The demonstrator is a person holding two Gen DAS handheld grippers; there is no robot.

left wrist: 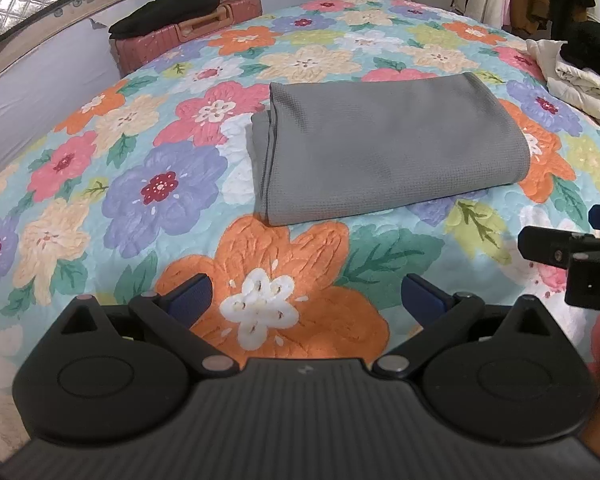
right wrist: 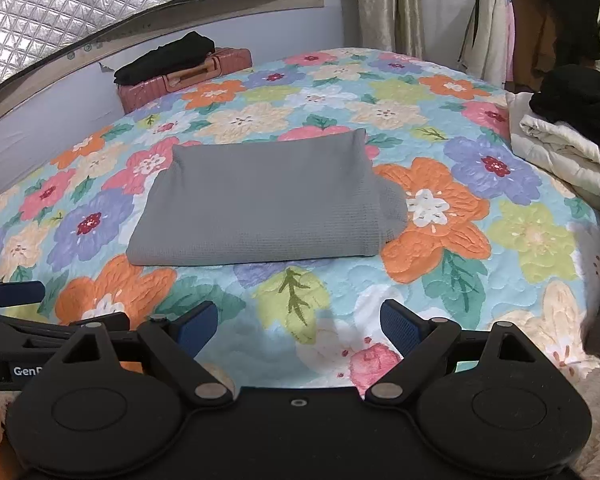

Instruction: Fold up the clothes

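Grey folded garment (left wrist: 384, 148) lies flat on floral bedspread (left wrist: 100, 184), mid-bed, well beyond both tools. Left gripper (left wrist: 306, 296) & right gripper (right wrist: 299, 326) hover near edge, side by side, jaws wide apart, holding nothing, not touching cloth.

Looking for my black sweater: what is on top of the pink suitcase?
A folded black garment lies on the pink suitcase, covering its left part. Whether it is a sweater, and what is inside the suitcase, cannot be seen.
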